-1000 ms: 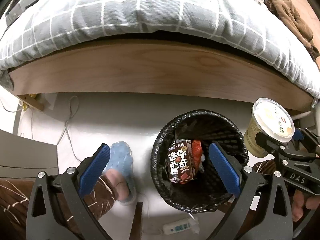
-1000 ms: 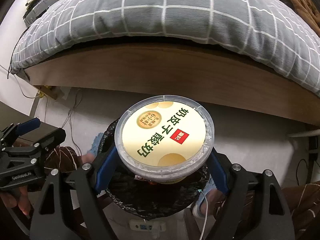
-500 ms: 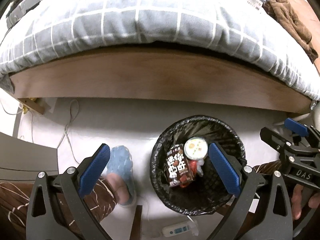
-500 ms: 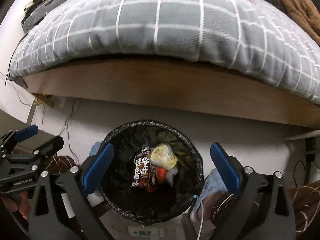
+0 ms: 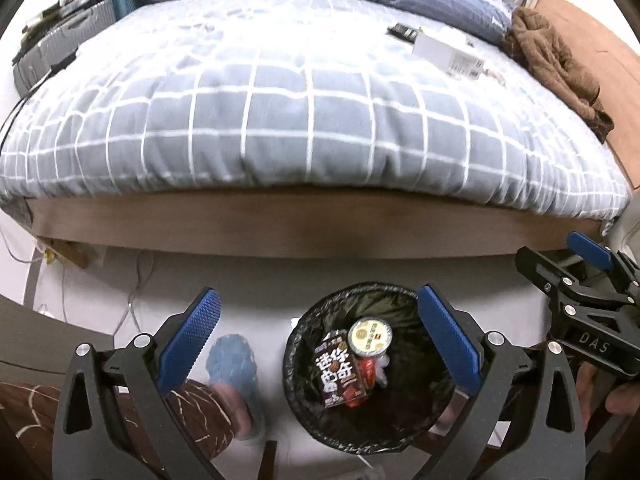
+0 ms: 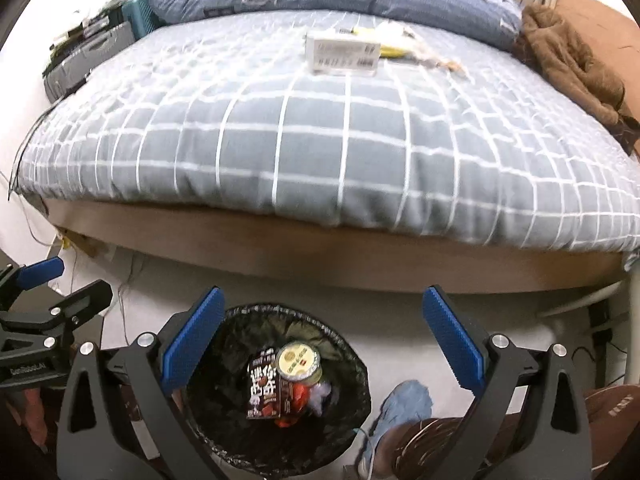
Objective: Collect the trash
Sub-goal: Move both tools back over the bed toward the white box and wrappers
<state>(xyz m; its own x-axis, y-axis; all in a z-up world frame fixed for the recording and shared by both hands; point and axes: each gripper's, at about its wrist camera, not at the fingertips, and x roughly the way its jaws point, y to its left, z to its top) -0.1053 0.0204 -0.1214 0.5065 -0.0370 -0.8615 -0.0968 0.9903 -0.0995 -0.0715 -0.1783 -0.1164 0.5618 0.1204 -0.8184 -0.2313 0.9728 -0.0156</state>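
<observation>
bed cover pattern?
The bed cover is grey with a white grid check. The right wrist view shows it best.

A lidded cup [image 5: 369, 338] rests upright beside a dark carton [image 5: 338, 372] inside the black-lined bin [image 5: 304, 344].

My ribbed blue pads [image 5: 448, 336] look rubbery and matt above the bin's glossy crinkled black plastic liner [image 5: 416, 416], beside a smooth wooden bed frame [image 5: 304, 224] and soft checked cloth quilt [image 5: 304, 120].

Right gripper [image 6: 320, 336] released yogurt cup [image 6: 299, 361], now inside bin [image 6: 352, 354]; both grippers raised.
</observation>
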